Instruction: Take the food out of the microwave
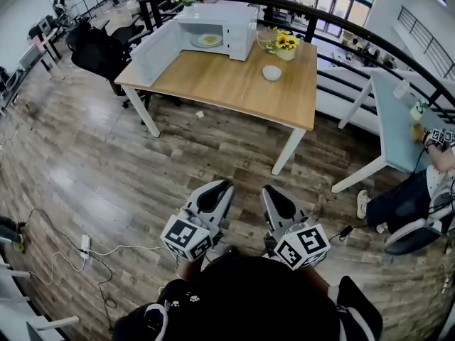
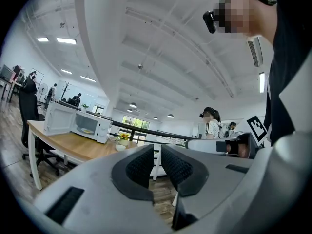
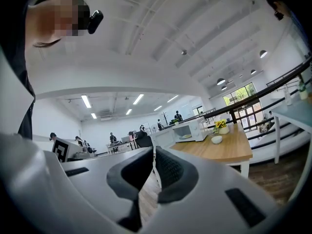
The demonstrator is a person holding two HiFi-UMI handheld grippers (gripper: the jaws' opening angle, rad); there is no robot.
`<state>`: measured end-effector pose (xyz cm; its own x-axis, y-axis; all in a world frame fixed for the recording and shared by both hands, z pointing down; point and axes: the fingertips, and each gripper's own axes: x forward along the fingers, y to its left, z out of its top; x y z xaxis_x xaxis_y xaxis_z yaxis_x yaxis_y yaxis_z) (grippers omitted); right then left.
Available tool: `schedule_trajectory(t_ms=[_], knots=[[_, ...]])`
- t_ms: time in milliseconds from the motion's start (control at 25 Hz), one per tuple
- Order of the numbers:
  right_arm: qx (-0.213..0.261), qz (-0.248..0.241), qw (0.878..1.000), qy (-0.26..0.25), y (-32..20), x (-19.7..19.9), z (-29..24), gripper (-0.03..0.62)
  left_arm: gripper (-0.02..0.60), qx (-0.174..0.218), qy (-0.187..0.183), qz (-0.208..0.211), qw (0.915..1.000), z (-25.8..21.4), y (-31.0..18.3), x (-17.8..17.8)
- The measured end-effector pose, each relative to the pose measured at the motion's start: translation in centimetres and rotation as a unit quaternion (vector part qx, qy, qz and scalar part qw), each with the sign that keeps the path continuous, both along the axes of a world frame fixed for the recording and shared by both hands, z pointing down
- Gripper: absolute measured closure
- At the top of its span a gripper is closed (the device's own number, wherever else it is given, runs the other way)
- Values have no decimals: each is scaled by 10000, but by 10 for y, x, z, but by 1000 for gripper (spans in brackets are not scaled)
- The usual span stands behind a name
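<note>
A white microwave (image 1: 217, 28) stands at the far end of a wooden table (image 1: 227, 84), its door (image 1: 158, 52) swung open to the left. Inside lies a plate of yellow food (image 1: 208, 40). Both grippers hang low over the wooden floor, well short of the table and pointing toward it. My left gripper (image 1: 227, 185) has its jaws together with nothing between them, and so does my right gripper (image 1: 268, 190). The left gripper view shows the left gripper (image 2: 157, 148) with the microwave (image 2: 90, 126) far off. The right gripper view shows the right gripper (image 3: 154, 151) and the microwave (image 3: 192, 129).
A white bowl (image 1: 271, 72) and a vase of yellow flowers (image 1: 285, 45) sit right of the microwave. A black office chair (image 1: 99, 52) stands at the table's left end. A white table (image 1: 394, 126) and a seated person (image 1: 416, 201) are at right. A power strip (image 1: 84, 245) with cables lies on the floor at left.
</note>
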<state>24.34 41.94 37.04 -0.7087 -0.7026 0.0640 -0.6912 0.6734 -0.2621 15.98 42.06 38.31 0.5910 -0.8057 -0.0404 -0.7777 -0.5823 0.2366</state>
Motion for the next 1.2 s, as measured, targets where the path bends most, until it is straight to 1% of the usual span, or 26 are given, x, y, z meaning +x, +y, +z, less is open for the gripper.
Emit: schedule_trajectory(t_ms=[120, 200, 240, 520, 760, 1000, 1200], knots=[[-10, 32, 10000, -3, -3, -8, 2, 574, 547, 19, -17, -15, 10000, 1, -3, -10], [-8, 53, 10000, -5, -4, -12, 3, 571, 505, 8, -44, -10, 10000, 3, -4, -15], [-9, 65, 10000, 2, -4, -14, 3, 569, 502, 1, -47, -10, 10000, 4, -4, -17], [-55, 79, 9999, 32, -10, -24, 4, 554, 502, 20, 35, -64, 10000, 6, -7, -30], [-89, 26, 10000, 37, -19, -29, 5, 526, 499, -32, 62, -146, 9999, 8, -12, -35], [-123, -77, 9999, -68, -57, -36, 8, 506, 492, -98, 5, -424, 9991, 10, -32, -51], [-115, -315, 9993, -185, -102, -47, 5, 485, 491, -84, -36, -688, 9976, 6, -66, -62]])
